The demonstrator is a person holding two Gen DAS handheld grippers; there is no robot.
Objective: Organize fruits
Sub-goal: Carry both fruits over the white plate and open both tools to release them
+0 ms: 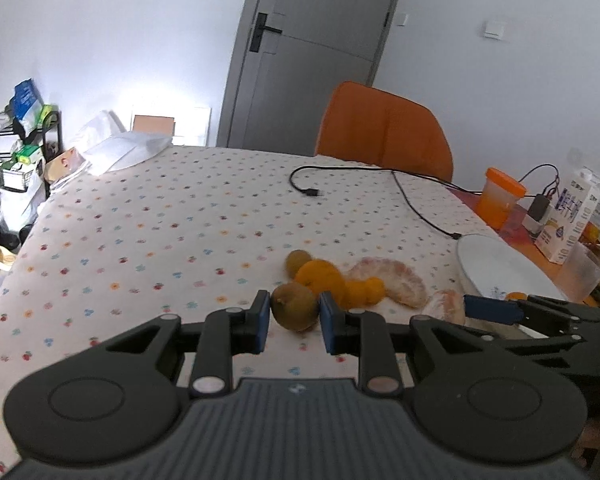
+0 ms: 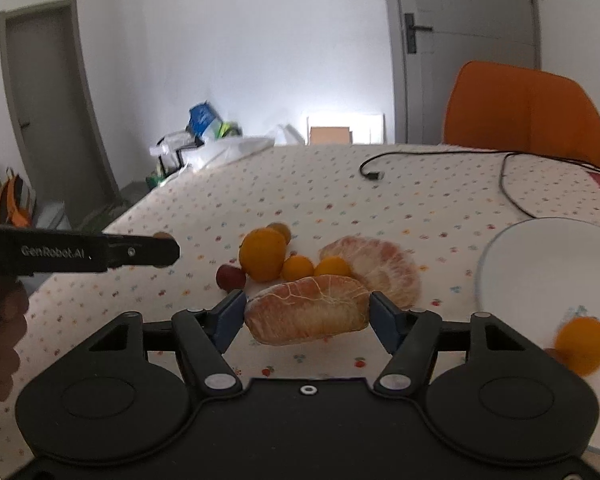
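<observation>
In the left wrist view my left gripper (image 1: 295,314) is shut on a brown kiwi (image 1: 294,312), its blue pads against both sides. From the right wrist view it shows side-on as the left gripper (image 2: 168,250). My right gripper (image 2: 307,316) is shut on a peeled pomelo segment (image 2: 308,308), gripped end to end. On the dotted tablecloth behind lie a big orange (image 2: 262,254), two small oranges (image 2: 297,267), a second pomelo segment (image 2: 374,268), a red fruit (image 2: 230,277) and another kiwi (image 1: 298,261). A white plate (image 2: 540,260) at the right holds one small orange (image 2: 582,344).
A black cable (image 1: 380,176) runs across the far half of the table. An orange chair (image 1: 380,128) stands behind it. At the right edge are an orange-lidded jar (image 1: 500,200), a milk carton (image 1: 572,216) and a clear tub (image 1: 584,272). A white bag (image 1: 124,152) lies far left.
</observation>
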